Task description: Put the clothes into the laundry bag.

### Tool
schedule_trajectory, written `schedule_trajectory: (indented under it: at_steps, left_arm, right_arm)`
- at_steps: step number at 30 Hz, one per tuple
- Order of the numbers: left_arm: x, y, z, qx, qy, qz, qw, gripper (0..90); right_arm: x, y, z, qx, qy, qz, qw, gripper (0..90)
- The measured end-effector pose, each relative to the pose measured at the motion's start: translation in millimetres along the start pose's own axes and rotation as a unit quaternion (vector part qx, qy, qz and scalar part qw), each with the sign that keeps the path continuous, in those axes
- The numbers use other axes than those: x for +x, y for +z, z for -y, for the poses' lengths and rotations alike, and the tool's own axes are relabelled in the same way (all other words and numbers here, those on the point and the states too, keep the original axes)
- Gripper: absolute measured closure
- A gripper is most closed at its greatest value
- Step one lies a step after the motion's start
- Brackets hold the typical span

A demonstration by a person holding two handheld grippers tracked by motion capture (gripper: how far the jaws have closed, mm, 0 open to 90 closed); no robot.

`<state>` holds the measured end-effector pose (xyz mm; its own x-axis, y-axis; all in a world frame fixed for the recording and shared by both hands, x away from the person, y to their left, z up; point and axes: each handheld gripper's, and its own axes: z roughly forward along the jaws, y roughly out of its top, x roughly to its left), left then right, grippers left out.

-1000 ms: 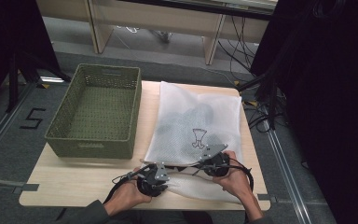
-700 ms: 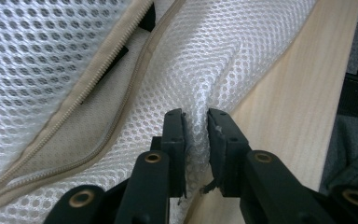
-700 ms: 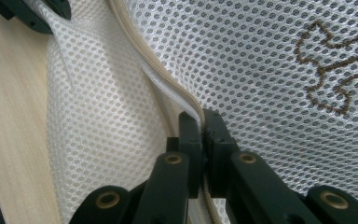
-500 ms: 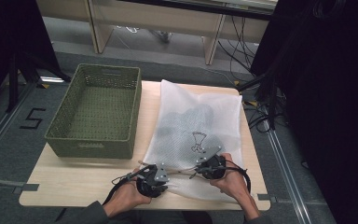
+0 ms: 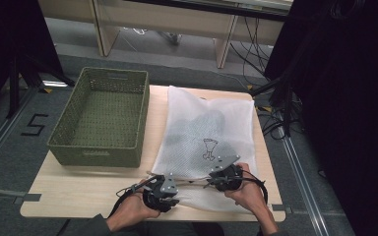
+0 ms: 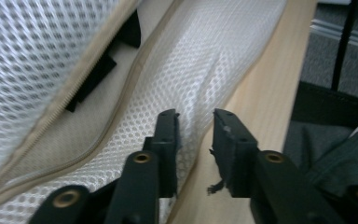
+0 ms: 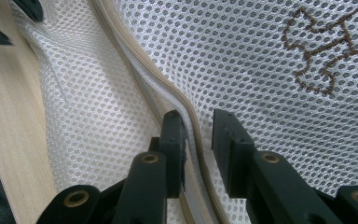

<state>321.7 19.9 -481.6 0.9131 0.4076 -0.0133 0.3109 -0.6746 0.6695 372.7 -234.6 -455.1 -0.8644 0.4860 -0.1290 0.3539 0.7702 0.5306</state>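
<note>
Both hand-held grippers narrowly open: left (image 6: 195,122) at mesh bag (image 5: 211,123) near edge, right (image 7: 198,122) astride zipper (image 7: 135,60); table edge (image 5: 152,218) close.

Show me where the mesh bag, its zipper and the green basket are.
mesh bag (image 5: 216,118): high view, middle of its white netting.
zipper (image 7: 135,70): right gripper view, beige tape running up.
green basket (image 5: 64,132): high view, left wall.

Both grippers are showing as black, chunky units in the high view — the left gripper (image 5: 170,186) and the right gripper (image 5: 215,180) are each wearing a grey three-cornered plate on top. Black cables are looping out behind them. Up close, the jaws are looking matte black and blocky, with brass-coloured rivets sitting in the arms below. A frayed thread is hanging off one left jaw. A dark sleeve (image 5: 91,227) is covering the left forearm.
</note>
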Motion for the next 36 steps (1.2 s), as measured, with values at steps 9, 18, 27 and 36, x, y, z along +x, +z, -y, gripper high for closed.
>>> schedule_trajectory:
  at_steps: [9, 18, 27, 36]
  left_arm:
    - [5.4, -42.8, 11.6, -0.044, -0.026, -0.018, 0.9985, 49.3]
    - [21.2, -78.5, 38.4, -0.068, -0.057, -0.067, 0.9938, 40.4]
    - [32.3, -100.8, 59.1, -0.079, -0.078, -0.104, 0.9884, 36.8]
    - [31.9, -110.9, 71.5, -0.085, -0.082, -0.124, 0.9853, 32.5]
  right_arm:
    - [-0.5, -14.9, 4.9, -0.033, 0.017, 0.017, 0.9992, 63.4]
    - [1.9, -31.0, 15.0, -0.067, 0.042, 0.036, 0.9963, 55.7]
    - [5.0, -40.5, 21.1, -0.096, 0.075, 0.057, 0.9909, 49.3]
    - [7.8, -45.5, 27.6, -0.127, 0.117, 0.074, 0.9822, 39.4]
